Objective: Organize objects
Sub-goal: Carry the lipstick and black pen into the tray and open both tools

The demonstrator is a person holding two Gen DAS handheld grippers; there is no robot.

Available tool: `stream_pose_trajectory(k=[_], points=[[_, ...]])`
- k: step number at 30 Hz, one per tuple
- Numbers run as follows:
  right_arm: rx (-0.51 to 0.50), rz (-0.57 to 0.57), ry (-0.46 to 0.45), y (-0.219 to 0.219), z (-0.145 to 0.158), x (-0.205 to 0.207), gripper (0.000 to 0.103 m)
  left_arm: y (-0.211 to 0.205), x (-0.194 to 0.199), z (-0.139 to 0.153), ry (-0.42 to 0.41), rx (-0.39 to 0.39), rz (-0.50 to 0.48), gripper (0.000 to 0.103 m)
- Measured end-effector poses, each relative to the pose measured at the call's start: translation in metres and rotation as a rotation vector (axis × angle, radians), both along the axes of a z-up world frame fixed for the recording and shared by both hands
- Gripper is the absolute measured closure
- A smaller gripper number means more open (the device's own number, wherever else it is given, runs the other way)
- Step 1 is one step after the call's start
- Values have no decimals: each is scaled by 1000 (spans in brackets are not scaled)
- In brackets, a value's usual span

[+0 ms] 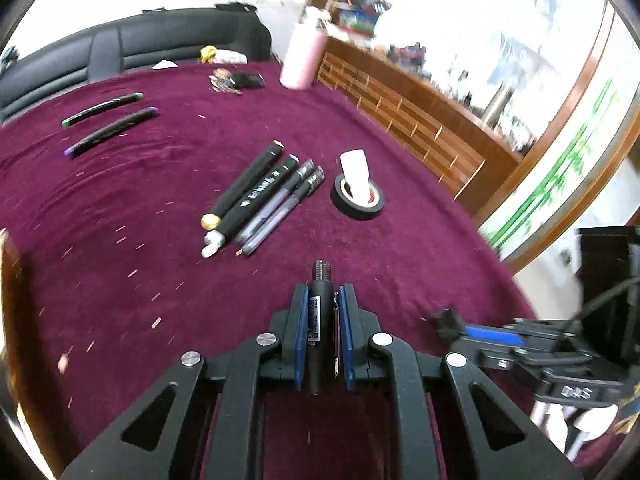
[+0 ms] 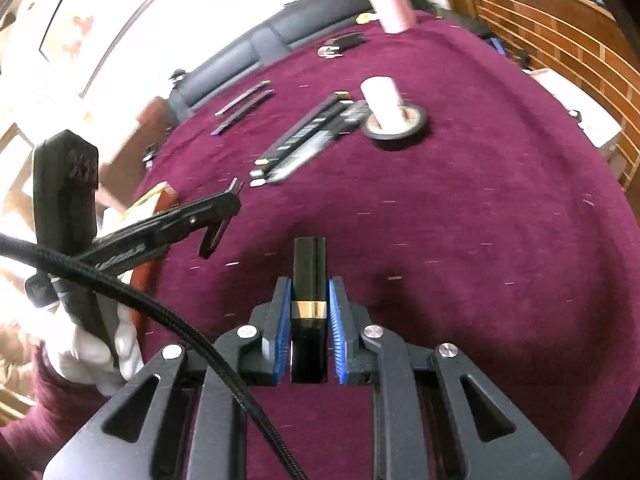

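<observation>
Big maroon cloth-covered worktop [image 1: 360, 128] with most stuff already sorted: a row of four markers and pens [image 1: 260, 196] lying side by side mid-cloth, a black tape roll [image 1: 357, 200] just right of them with a white tube standing in its hole, and two thin pens [image 1: 108, 118] well off to the far left. Left gripper [image 1: 323, 304] has its jaws pinching a black gel pen [image 1: 320, 320], tip pointing forward, held above the cloth. Right gripper [image 2: 309, 300] is clamped on a black lipstick tube with a gold band [image 2: 309, 280], also off the cloth. I'd say the pen belongs with that row: line it up parallel, lower it flat at the row's near edge, and let go only once it's resting, so it doesn't roll.
</observation>
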State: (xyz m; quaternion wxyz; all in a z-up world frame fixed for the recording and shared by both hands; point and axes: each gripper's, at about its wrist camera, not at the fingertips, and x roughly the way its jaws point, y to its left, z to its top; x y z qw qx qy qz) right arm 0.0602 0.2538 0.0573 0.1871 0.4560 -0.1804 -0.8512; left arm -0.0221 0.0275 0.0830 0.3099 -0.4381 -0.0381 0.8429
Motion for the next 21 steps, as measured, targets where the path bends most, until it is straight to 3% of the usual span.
stream_pose_trajectory(k=[5,9,15,21], points=[[-22,118,25,-52,19,5,87,-67,41,29,43,103,87,91],[-29,244,43,-114,32,7,87,-133,73,41,74,117,204,91],[-42,418,21,-210,30,6,87,-228,98,26,50,118,404,91],[-46,506,-49,-278,10,0,87,-281,103,2,13,114,513,91]])
